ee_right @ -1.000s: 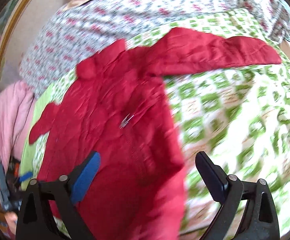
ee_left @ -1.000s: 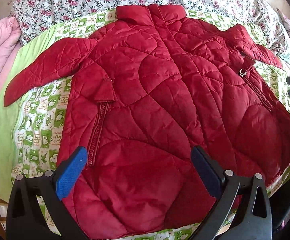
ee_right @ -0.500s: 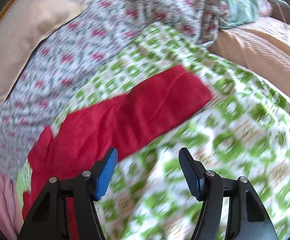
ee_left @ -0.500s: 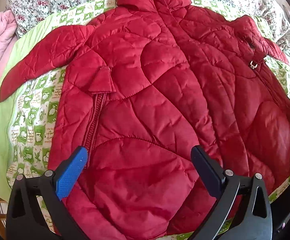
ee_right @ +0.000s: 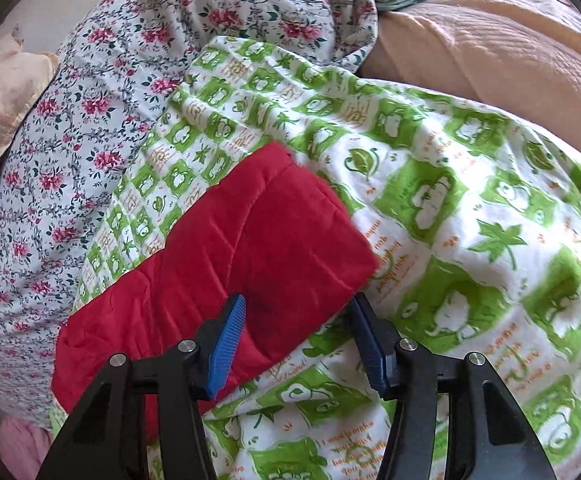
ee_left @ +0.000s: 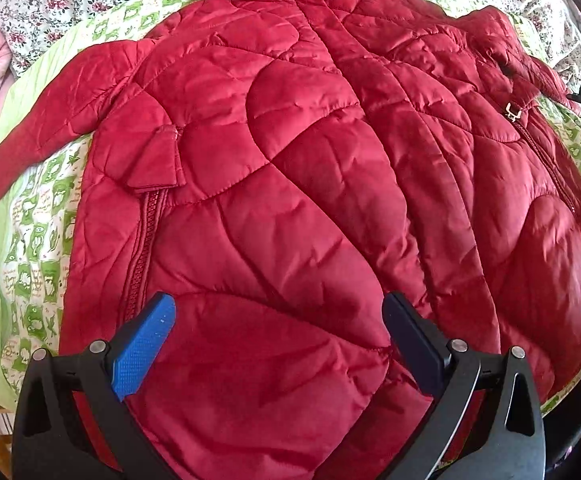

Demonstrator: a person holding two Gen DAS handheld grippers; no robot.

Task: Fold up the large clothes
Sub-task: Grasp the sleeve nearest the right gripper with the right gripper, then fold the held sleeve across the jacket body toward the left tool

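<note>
While the red quilted jacket is lying spread flat on the green-patterned sheet of the bed, the left tongs are being held spread wide over its lower hem, nothing pinched. The right tongs have just been closing, half spread, with the sleeve cuff sitting between the pads; contact cannot be told.
</note>
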